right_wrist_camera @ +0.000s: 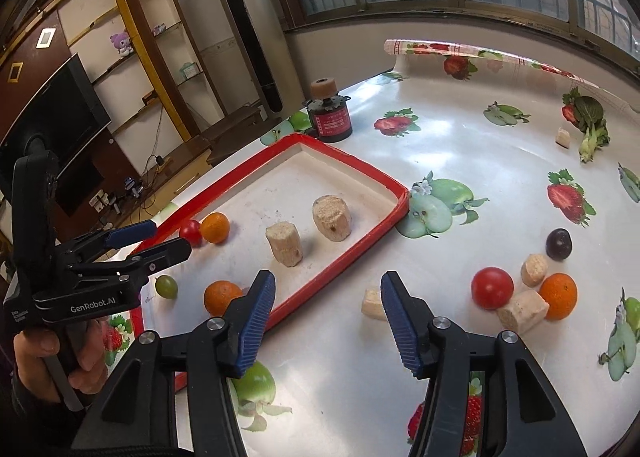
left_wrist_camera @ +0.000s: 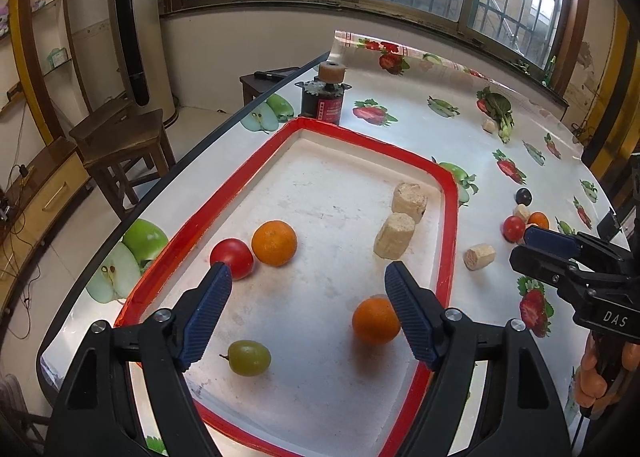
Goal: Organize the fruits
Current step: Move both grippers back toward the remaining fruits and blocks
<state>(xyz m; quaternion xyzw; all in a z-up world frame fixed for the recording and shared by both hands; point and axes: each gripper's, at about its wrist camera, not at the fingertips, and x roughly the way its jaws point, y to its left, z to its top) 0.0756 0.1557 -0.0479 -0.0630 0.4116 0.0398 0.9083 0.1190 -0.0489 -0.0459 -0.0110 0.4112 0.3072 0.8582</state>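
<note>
A: What are the grippers doing?
B: The left hand-held gripper (left_wrist_camera: pixel 308 277) is hovering over the red tray (left_wrist_camera: pixel 168 257), spread wide and gripping nothing. The right hand-held gripper (right_wrist_camera: pixel 328 289) is gaping empty above the bench (right_wrist_camera: pixel 460 161).
A: What is sitting in the tray?
B: Two oranges (left_wrist_camera: pixel 274 242) (left_wrist_camera: pixel 375 320), one tomato (left_wrist_camera: pixel 232 258), one green grape (left_wrist_camera: pixel 249 358), two cork blocks (left_wrist_camera: pixel 395 236) (left_wrist_camera: pixel 409 196).
A: And outside it?
B: One tomato (right_wrist_camera: pixel 492 287), one orange (right_wrist_camera: pixel 558 296), one dark plum (right_wrist_camera: pixel 559 244) are lying among loose cork pieces.
</note>
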